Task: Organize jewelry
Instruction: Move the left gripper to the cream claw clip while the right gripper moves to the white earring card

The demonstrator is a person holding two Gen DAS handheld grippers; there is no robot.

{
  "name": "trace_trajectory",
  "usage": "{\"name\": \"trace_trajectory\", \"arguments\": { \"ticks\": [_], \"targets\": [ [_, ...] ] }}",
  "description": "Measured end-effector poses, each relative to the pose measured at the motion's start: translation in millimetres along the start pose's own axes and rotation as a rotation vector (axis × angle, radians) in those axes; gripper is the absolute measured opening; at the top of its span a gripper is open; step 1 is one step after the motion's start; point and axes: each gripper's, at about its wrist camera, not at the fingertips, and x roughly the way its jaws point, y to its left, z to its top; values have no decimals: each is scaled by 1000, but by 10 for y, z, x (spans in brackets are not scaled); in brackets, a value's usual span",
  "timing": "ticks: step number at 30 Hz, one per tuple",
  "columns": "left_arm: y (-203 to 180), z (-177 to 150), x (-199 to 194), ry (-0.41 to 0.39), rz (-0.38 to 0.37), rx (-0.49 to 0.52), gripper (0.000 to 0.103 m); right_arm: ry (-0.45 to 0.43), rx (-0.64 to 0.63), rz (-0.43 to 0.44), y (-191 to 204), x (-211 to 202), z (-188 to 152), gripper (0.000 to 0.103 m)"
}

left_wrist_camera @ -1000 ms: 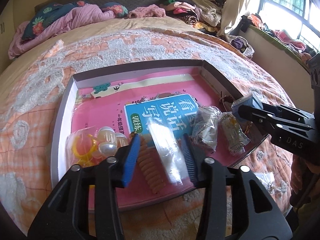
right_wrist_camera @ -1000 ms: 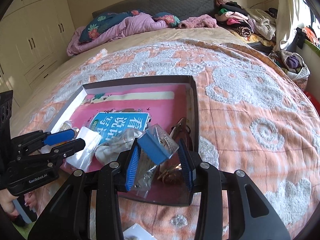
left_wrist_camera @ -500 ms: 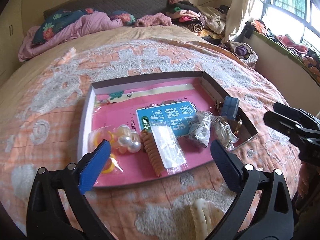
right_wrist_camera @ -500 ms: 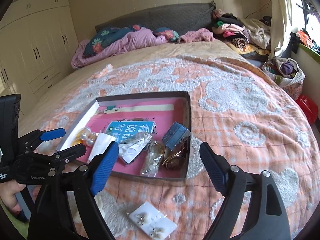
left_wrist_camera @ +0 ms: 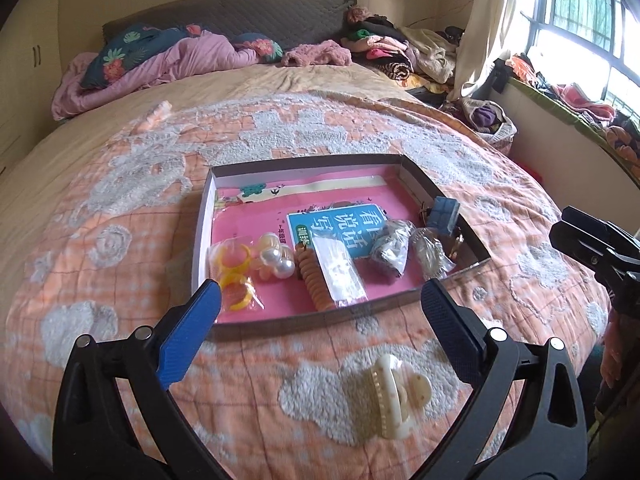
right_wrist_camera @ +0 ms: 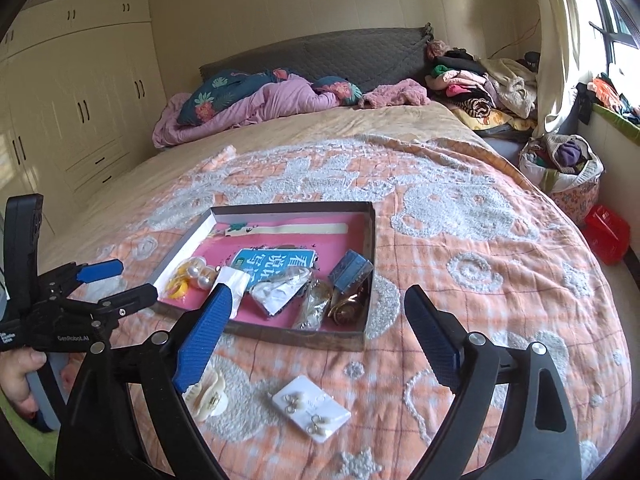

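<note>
Right wrist view shows my right gripper [right_wrist_camera: 316, 340] opening with nothing between its fingers, my left gripper [left_wrist_camera: 320, 320] wide and bare. Most jewelry lies in the box [right_wrist_camera: 364, 236]; the hair claw [left_wrist_camera: 394, 394] and earring card [right_wrist_camera: 312, 408] remain outside on the blanket [right_wrist_camera: 480, 280].
</note>
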Motion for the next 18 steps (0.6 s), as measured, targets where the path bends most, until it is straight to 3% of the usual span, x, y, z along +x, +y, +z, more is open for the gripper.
{"name": "trace_trajectory", "arguments": {
  "ticks": [18],
  "targets": [
    [-98, -400, -141, 38, 6, 2, 94, 106, -78, -15, 62, -89, -507, 89]
  ]
}}
